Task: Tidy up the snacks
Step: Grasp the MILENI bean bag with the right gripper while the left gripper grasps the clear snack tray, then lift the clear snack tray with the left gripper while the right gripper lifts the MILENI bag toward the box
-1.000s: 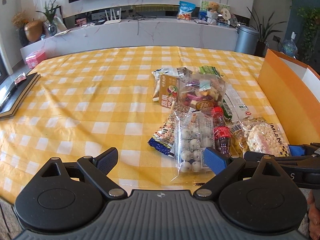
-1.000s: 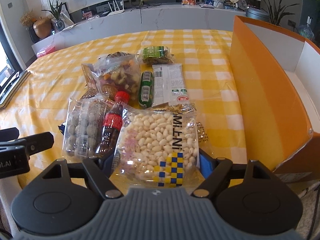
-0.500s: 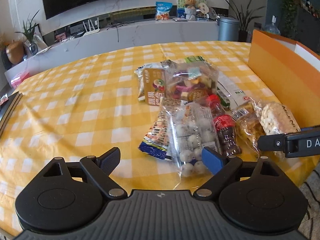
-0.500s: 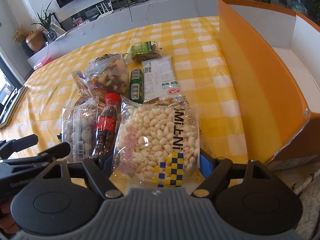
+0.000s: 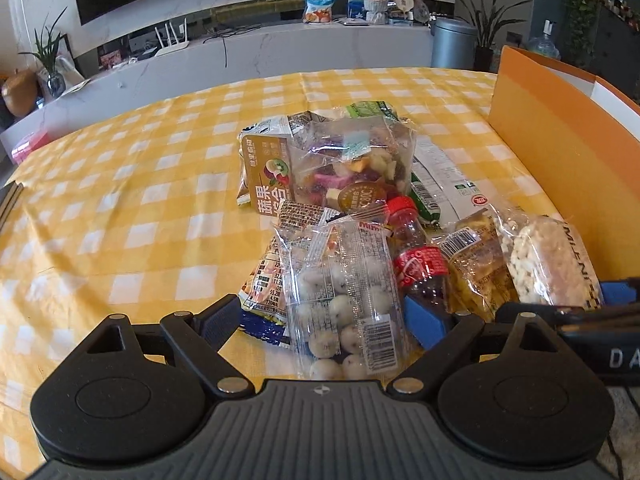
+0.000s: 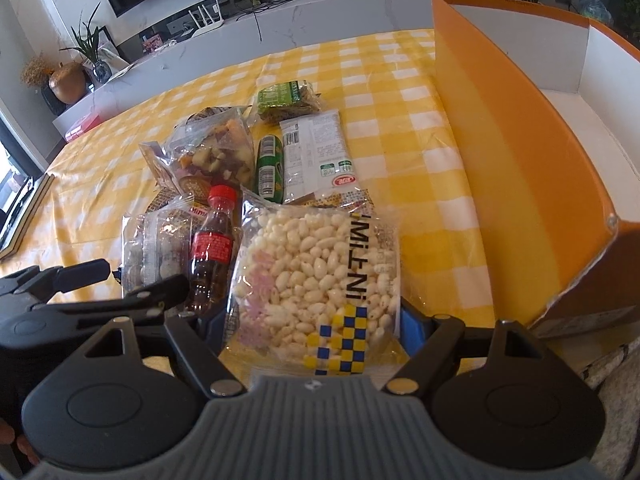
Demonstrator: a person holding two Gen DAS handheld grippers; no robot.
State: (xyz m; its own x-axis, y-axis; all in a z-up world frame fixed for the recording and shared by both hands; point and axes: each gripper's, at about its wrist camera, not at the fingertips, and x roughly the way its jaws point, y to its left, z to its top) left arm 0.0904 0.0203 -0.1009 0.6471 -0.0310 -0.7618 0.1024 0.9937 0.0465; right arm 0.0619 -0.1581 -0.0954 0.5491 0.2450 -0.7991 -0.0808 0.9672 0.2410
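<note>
Puffed bag (image 6: 316,276): at 6 o'clock of the snack pile, on the table (image 6: 420,152), between the right jaws.
Right gripper (image 6: 312,320): wide; pads seem to touch the bag's sides, but I cannot tell if they squeeze.
Left gripper (image 5: 324,320): open around the ball pack (image 5: 344,292).
Handling: light, soft, crackly, slippery film; contents crush easily, so hold the sides gently.
Axis: long side runs 6 to 12 o'clock.
Box (image 6: 520,152): at 3 o'clock.

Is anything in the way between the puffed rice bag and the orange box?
No. Only bare yellow checked tablecloth lies between the puffed rice bag and the orange box. The right tongs straddle the bag.
</note>
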